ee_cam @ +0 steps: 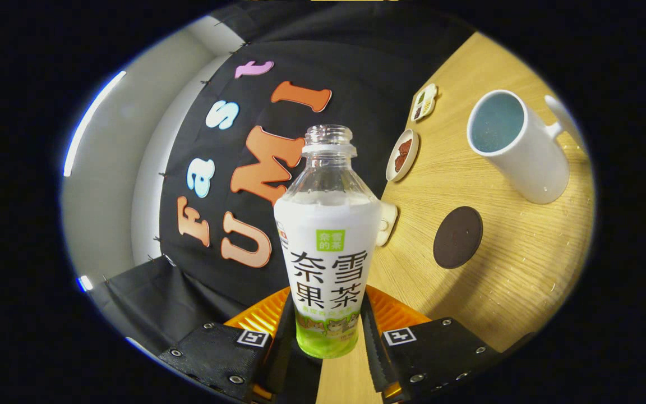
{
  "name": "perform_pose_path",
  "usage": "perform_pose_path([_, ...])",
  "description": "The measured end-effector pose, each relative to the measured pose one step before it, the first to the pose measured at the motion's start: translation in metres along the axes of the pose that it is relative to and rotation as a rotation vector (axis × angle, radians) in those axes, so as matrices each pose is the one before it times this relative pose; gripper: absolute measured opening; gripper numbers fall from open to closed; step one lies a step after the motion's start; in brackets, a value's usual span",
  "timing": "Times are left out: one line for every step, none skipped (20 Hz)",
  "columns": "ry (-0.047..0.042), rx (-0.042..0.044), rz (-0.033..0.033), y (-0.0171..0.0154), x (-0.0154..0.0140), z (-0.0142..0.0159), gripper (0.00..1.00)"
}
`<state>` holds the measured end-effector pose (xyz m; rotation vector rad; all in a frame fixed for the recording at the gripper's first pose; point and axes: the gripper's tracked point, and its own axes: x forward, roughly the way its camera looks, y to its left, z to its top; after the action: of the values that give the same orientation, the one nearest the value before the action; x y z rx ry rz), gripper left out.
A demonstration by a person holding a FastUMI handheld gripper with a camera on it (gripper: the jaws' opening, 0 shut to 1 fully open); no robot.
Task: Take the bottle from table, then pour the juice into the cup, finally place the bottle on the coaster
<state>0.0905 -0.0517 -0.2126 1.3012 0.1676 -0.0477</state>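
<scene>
Holding the juice bottle (327,247) firmly, the tongs (326,336) have completed the taking; pouring into the mug (519,148) at two o'clock and the coaster (457,237) remain.

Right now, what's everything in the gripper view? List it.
bottle: 1, clear with white and green label, cap off, held between the fingers, tilted relative to the table
cup: 1, white mug with handle, on the table beyond the coaster
coaster: 1, dark brown, round, on the table between bottle and cup
small dishes: 2, pale with dark contents, on the table near the wall
pale object: 1, partly hidden behind the bottle, cannot tell what
table: 1, light wood
gripper: 1, both fingers pressed on the bottle's lower part
</scene>
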Motion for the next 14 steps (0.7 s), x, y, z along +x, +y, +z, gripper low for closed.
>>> perform_pose_path([-0.01001, 0.02721, -0.00063, -0.00007, -0.00017, 0.00367, 0.59])
perform_pose_path([-0.01257, 0.02431, -0.00526, -0.00065, 0.00139, 0.00378, 0.59])
perform_pose_path([-0.01046, 0.02173, -0.00488, -0.00068, -0.00391, 0.00143, 0.59])
perform_pose_path([-0.00908, 0.02415, -0.00145, 0.00027, -0.00078, 0.00299, 0.59])
perform_pose_path([-0.00609, 0.0254, 0.00353, 0.00165, -0.00016, 0.00246, 0.59])
perform_pose_path([-0.00696, 0.03023, 0.00408, 0.00144, 0.00102, 0.00277, 0.59])
perform_pose_path([-0.00639, 0.02591, 0.00475, 0.00504, 0.00423, 0.00279, 0.59])
perform_pose_path([-0.00825, 0.02571, 0.00232, 0.00357, 0.0049, 0.00124, 0.59])
perform_pose_path([-0.00555, 0.0235, 0.001, 0.00164, 0.00128, 0.00101, 0.59])
perform_pose_path([-0.00763, 0.0242, -0.0015, 0.00015, 0.00199, 0.00126, 0.59])
perform_pose_path([-0.00533, 0.02229, -0.00058, 0.00004, -0.00211, 0.00159, 0.59])
perform_pose_path([-0.00604, 0.0218, 0.00005, -0.00049, 0.00037, 0.00117, 0.59])
perform_pose_path([-0.00635, 0.02079, 0.0005, 0.00172, -0.00078, 0.00136, 0.59])
perform_pose_path([-0.00686, 0.01803, 0.00099, 0.00027, -0.00031, 0.00159, 0.59])
